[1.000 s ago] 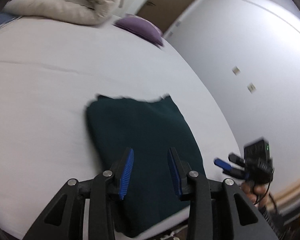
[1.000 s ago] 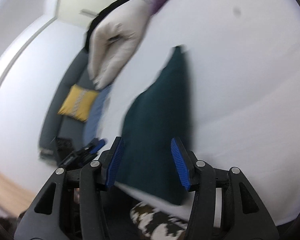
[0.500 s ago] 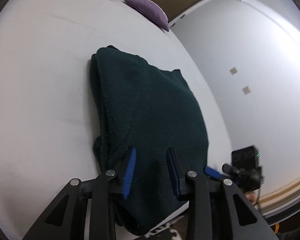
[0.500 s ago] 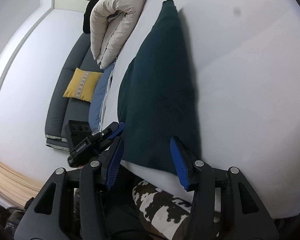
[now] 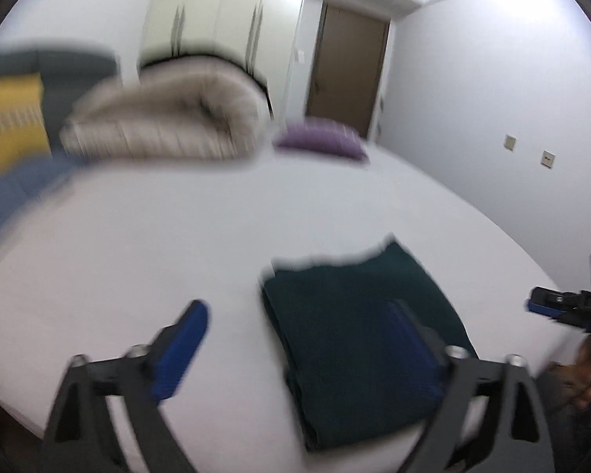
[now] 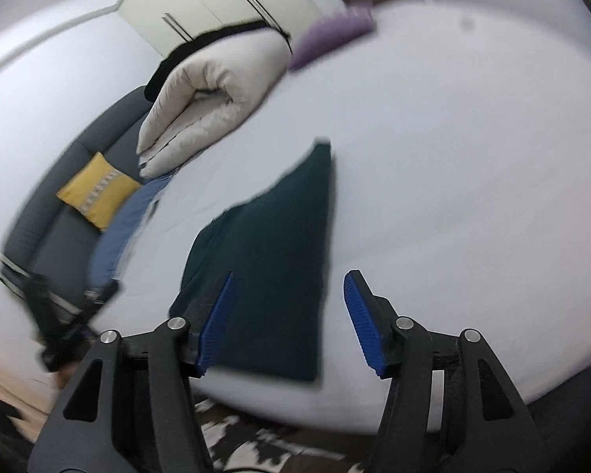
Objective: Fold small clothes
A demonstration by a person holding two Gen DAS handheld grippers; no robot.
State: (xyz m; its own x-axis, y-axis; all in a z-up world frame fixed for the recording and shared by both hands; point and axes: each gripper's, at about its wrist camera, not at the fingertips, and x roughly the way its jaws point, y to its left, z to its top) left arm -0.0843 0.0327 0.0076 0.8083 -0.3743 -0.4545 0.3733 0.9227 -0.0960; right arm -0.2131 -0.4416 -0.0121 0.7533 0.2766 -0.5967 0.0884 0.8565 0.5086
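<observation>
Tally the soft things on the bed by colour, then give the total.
Dark green folded garment: 1
Cream folded duvet: 1
Purple pillow: 1
Total: 3, all on the white bed.

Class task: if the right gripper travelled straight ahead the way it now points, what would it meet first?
Most likely the folded dark green garment, which lies ahead between the open right gripper fingers on the white bed. Depth is unclear.

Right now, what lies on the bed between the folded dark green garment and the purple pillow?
Only bare white sheet separates the dark green garment from the purple pillow; the left wrist view shows that stretch, blurred, and the right wrist view agrees.
</observation>
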